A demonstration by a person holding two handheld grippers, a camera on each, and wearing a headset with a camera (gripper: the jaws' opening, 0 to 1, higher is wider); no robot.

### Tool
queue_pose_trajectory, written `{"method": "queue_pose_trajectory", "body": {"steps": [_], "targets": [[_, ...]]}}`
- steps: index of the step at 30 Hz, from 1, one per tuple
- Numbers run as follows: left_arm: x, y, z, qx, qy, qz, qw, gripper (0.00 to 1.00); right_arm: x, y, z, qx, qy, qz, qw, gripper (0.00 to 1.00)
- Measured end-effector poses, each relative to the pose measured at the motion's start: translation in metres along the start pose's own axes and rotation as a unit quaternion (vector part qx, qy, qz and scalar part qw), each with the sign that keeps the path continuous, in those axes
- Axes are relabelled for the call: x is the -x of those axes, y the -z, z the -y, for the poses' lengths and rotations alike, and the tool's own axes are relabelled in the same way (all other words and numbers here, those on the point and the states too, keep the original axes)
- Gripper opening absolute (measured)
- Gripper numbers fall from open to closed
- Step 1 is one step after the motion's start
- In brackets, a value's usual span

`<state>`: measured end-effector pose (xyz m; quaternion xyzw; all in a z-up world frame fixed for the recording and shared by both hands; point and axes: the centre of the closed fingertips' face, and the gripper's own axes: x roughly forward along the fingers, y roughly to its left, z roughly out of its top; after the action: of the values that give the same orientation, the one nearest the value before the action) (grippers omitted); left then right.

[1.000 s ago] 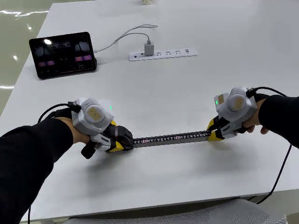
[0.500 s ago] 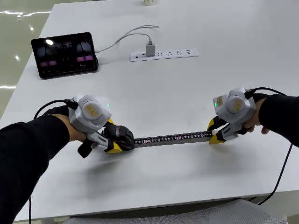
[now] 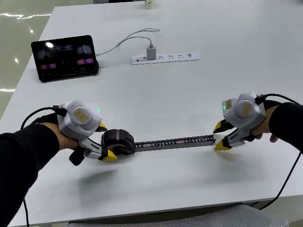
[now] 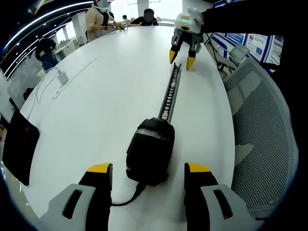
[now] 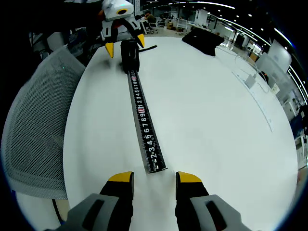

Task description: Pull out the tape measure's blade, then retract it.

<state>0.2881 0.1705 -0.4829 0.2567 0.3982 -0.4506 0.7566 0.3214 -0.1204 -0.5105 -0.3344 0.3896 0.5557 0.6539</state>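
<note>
The black tape measure case (image 3: 118,141) lies on the white table (image 3: 165,99), its blade (image 3: 174,141) pulled out flat toward the right. My left gripper (image 3: 106,142) stands open at the case's left end. In the left gripper view the case (image 4: 150,150) sits just ahead of the yellow fingertips (image 4: 99,168) without touching them, and my left gripper (image 4: 149,169) holds nothing. My right gripper (image 3: 220,137) is open at the blade's free end. In the right gripper view the blade tip (image 5: 156,168) rests on the table just in front of my right gripper (image 5: 154,178).
A dark tablet (image 3: 65,56) stands at the back left. Behind the middle lies a white power strip (image 3: 165,56) with a plugged charger (image 3: 151,48) and its cable. A mesh chair back (image 3: 189,220) sits below the table's near edge.
Both grippers have opened. The left one let go of the case and drew back to the left; the right one released the blade end, which now lies on the table.
</note>
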Motion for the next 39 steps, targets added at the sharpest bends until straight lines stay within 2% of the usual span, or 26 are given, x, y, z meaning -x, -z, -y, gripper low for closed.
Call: {"method": "queue_pose_trajectory", "body": {"steps": [5, 7, 12, 15, 18, 24, 30, 35, 39], "targets": [[0.008, 0.006, -0.004, 0.048, -0.014, 0.015, 0.9986, 0.65, 0.007, 0.002, 0.0, -0.044, 0.016, 0.028, 0.9985, 0.34], [0.011, 0.008, -0.005, 0.054, -0.017, 0.017, 0.9982, 0.65, 0.008, 0.001, 0.001, -0.057, 0.024, 0.039, 0.9973, 0.35], [0.016, 0.013, -0.009, 0.09, -0.03, 0.031, 0.995, 0.68, 0.014, 0.002, 0.002, -0.095, 0.043, 0.063, 0.9926, 0.4], [0.018, 0.017, -0.011, 0.103, -0.037, 0.034, 0.9934, 0.7, 0.016, 0.004, 0.005, -0.125, 0.065, 0.074, 0.9873, 0.42], [0.02, 0.021, -0.013, 0.128, -0.046, 0.04, 0.9899, 0.72, 0.02, 0.004, -0.002, -0.14, 0.069, 0.091, 0.9835, 0.45], [0.024, 0.032, -0.011, 0.161, -0.061, 0.051, 0.9837, 0.75, 0.022, 0.016, -0.012, -0.158, 0.074, 0.094, 0.9803, 0.47], [0.031, 0.043, -0.009, 0.195, -0.078, 0.074, 0.9748, 0.75, 0.028, 0.023, -0.018, -0.174, 0.091, 0.108, 0.9745, 0.5], [0.038, 0.05, -0.005, 0.217, -0.087, 0.092, 0.9679, 0.75, 0.028, 0.035, -0.026, -0.188, 0.1, 0.107, 0.9711, 0.53], [0.042, 0.057, -0.002, 0.224, -0.097, 0.097, 0.9648, 0.76, 0.031, 0.041, -0.03, -0.199, 0.105, 0.113, 0.9677, 0.57]]}}
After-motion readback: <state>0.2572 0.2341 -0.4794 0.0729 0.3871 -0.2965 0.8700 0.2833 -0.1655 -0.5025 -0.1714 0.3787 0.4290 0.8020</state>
